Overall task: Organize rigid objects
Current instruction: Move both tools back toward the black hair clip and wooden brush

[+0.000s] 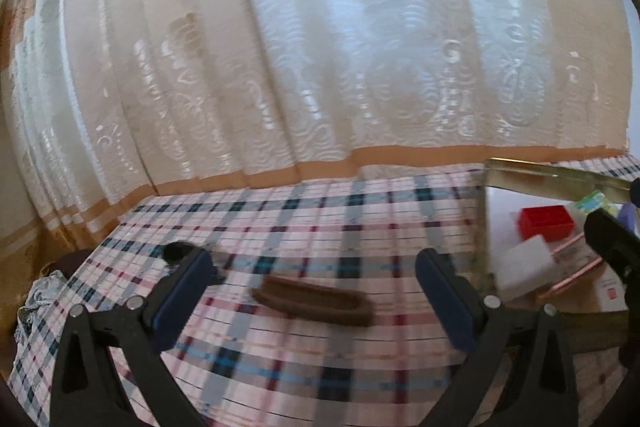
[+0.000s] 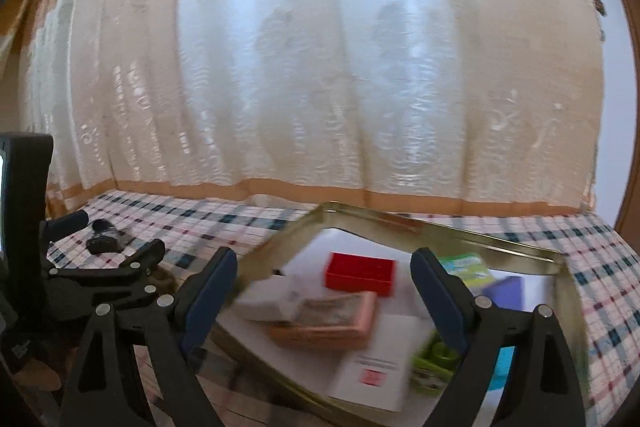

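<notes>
Two hand-held grippers, both spread, empty. Left hand-held gripper [image 1: 314,277] has brown brush [image 1: 314,301] just ahead between its fingers on the checked counter [image 1: 360,211]; looks stiff, light, grab across narrow sides. Right hand-held gripper [image 2: 324,273] hovers over gold tin tray [image 2: 500,241].

This is a home, a lived-in room rather than a workplace. A long cream lace curtain [image 1: 304,59] with an orange hem band hangs behind, daylight glowing through it. The tabletop wears a plaid cloth [image 1: 304,219] in pink, white and dark blue. On it sits a shallow gold tin [image 2: 472,233] of household oddments: a red box [image 2: 360,273], papers, small packets. A brown brush [image 1: 316,301] lies on the cloth.
</notes>
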Demonstrator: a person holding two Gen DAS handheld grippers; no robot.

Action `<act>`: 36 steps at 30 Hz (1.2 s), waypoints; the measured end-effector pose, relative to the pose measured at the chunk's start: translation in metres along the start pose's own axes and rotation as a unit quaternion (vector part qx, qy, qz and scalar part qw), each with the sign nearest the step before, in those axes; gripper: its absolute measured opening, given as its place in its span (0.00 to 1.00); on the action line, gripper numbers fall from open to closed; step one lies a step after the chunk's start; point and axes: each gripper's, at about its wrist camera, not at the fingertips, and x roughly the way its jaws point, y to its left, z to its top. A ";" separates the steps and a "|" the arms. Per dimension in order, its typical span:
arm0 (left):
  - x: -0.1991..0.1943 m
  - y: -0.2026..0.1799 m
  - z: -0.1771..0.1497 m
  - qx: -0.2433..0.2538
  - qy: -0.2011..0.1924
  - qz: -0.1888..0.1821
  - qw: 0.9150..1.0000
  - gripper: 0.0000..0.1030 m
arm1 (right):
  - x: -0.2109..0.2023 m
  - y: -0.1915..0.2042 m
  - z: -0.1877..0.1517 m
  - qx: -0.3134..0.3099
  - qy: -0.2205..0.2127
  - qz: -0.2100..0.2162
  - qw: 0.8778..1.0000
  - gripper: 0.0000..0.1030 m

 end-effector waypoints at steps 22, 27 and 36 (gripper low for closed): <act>0.041 0.121 -0.010 -0.064 0.041 0.088 0.993 1.00 | 0.068 0.094 0.010 -0.015 0.078 0.111 0.991 0.88; 0.052 0.144 -0.013 -0.095 0.062 0.096 0.989 1.00 | 0.084 0.121 0.010 -0.040 0.106 0.136 0.984 0.88; 0.078 0.171 -0.014 -0.123 0.095 0.087 0.984 1.00 | 0.119 0.162 0.006 -0.095 0.168 0.177 0.965 0.84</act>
